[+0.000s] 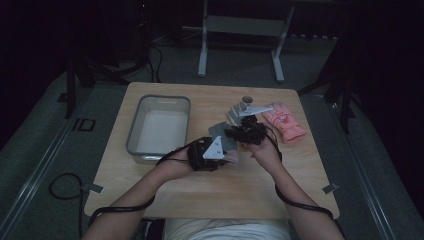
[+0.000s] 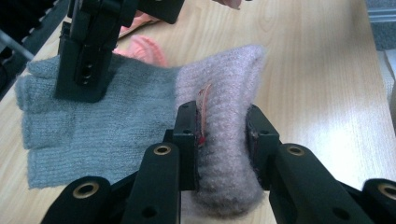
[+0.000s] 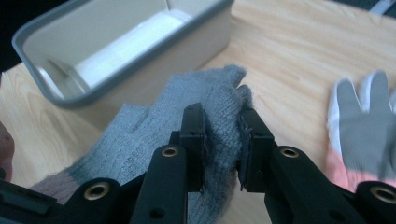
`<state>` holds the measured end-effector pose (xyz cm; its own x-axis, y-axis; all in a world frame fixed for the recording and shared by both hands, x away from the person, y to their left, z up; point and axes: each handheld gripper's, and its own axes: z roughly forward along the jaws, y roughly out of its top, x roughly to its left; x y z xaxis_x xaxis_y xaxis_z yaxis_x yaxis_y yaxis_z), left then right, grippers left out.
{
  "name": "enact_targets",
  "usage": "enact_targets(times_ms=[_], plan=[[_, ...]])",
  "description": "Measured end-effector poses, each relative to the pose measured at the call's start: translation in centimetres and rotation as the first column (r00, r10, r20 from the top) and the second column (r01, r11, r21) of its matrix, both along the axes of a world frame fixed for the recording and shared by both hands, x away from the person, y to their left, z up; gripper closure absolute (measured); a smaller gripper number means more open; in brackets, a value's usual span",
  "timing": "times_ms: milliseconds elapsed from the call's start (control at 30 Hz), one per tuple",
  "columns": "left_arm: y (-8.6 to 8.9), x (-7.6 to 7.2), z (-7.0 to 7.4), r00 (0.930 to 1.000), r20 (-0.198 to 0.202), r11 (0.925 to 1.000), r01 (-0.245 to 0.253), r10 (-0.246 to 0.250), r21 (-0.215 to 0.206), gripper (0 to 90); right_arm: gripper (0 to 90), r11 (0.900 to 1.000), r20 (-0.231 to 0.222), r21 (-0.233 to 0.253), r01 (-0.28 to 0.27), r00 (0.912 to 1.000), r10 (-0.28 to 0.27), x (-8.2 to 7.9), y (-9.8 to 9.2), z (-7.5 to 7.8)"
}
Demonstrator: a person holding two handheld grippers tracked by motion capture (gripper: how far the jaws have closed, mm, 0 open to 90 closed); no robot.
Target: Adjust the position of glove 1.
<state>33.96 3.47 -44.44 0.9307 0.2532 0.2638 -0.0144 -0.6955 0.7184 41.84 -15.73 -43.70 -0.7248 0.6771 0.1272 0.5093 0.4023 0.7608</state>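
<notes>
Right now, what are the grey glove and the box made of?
The grey glove looks like knitted wool or acrylic yarn, fuzzy and matt: ribbed stitches show, with a pinkish cuff. The box seems to be plastic, smooth, pale with a grey rim.

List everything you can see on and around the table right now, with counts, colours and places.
Grey knit glove: one, grey with a pinkish fuzzy cuff, mid-table, held by both grippers.
Bin: one, grey rim with a white inside, left part of the table.
Pink glove: one, pink, right rear of the table.
Grey and white glove: one, grey palm with white edges, rear of the table beside the pink glove.
Table: one, light wood, centre of the high view.
Frame legs: pale metal, on the floor behind the table.
Left gripper: one, black, jaws clamped on the glove's cuff.
Right gripper: one, black, jaws clamped on the glove's finger end.
Forearms: two, entering from the bottom edge.
</notes>
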Motion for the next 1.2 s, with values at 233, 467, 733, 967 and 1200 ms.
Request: enact_targets(times_ms=[233, 467, 733, 967, 1200], plan=[[2.2, 0.7, 1.0, 0.9983, 0.047, 0.9989, -0.035, 0.034, 0.032, 70.6, 75.1, 1.0, 0.025, -0.01, -0.022, 0.9994, 0.023, 1.5, 3.0, 1.5], [5.0, 2.0, 1.8, 0.9961, 0.046, 0.9964, -0.077, 0.076, 0.035, 70.6, 75.1, 0.999, 0.043, -0.017, -0.041, 0.9982, 0.042, 2.7, 6.3, 2.9], [8.6, 2.8, 2.4, 0.9928, 0.084, 0.9923, -0.093, 0.086, 0.082, 70.7, 75.2, 0.997, 0.053, -0.022, -0.074, 0.9958, 0.075, 4.0, 10.4, 3.7], [12.2, 3.3, 2.7, 0.9901, 0.105, 0.9871, -0.105, 0.093, 0.121, 70.6, 75.4, 0.996, 0.052, -0.005, -0.093, 0.9943, 0.093, 5.1, 13.9, 3.8], [15.0, 3.8, 1.9, 0.9882, 0.093, 0.9829, -0.133, 0.122, 0.127, 70.7, 75.5, 0.995, 0.037, 0.017, -0.099, 0.9945, 0.098, 5.9, 17.0, 2.8]])
